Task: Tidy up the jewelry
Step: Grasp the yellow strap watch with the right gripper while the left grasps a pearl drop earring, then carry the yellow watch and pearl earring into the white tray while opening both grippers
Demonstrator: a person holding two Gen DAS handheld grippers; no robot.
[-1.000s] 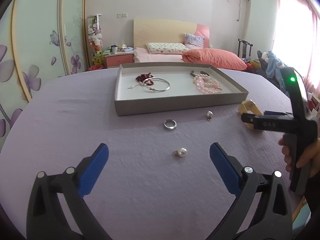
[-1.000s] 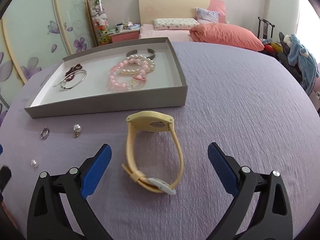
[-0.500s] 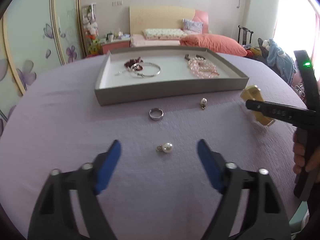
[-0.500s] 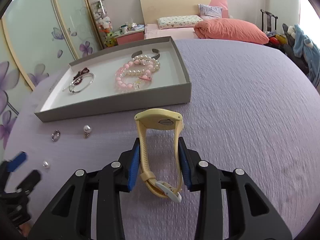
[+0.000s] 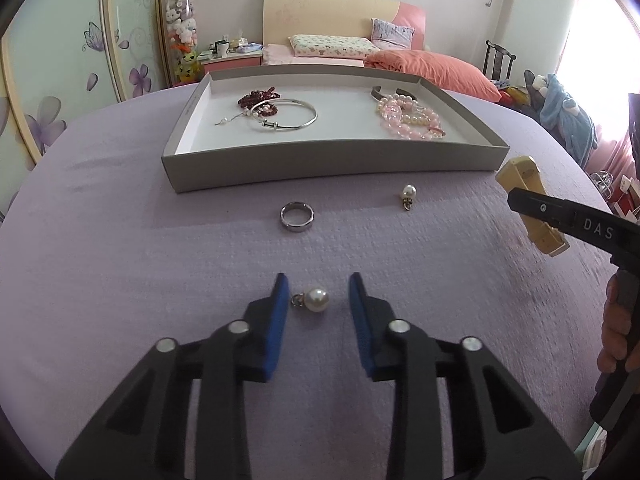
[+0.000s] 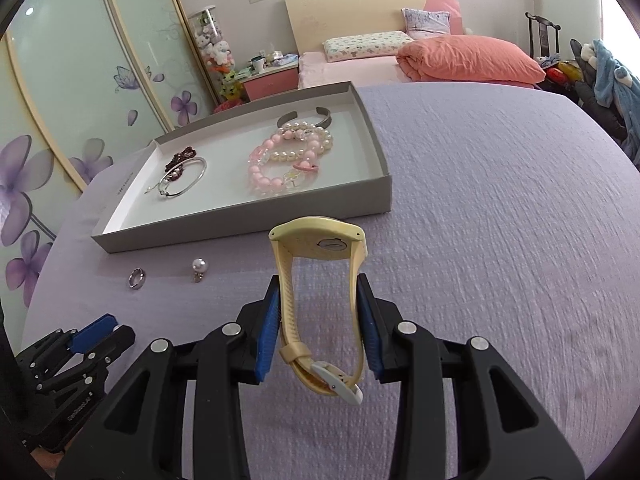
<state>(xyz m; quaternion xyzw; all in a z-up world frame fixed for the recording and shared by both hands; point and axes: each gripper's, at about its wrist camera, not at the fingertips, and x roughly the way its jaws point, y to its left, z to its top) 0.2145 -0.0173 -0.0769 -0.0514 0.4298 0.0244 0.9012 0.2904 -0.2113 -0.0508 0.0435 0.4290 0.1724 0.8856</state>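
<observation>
While our left gripper (image 5: 316, 288) is sitting low over the purple tabletop (image 5: 120, 260), we are keeping its blue fingers (image 5: 280, 300) a little apart, one on each side of a pearl charm (image 5: 316, 299). The fingers are not squeezing the charm; it is lying on the cloth near the front edge, and the left pad looks very close to its little metal loop, though we cannot be sure that they are touching.

Our right gripper (image 6: 318, 320) is clamped on a yellow watch (image 6: 320, 300). The two pads are pressing the strap from both sides, and the watch face is sticking up at the front. We are holding it just in front of the near wall of the gray tray (image 6: 248, 224), toward the tray's right corner.

A silver ring (image 5: 297, 217) is lying on the cloth between the charm and the tray. A second pearl charm (image 5: 408, 196) is lying to the right of the ring, close to the tray wall.

Inside the tray, a silver bangle (image 5: 286, 120) and dark red beads (image 5: 256, 98) are lying on the left side. Pink and white bead bracelets (image 5: 408, 118) and a dark cuff (image 5: 394, 92) are lying on the right side.
</observation>
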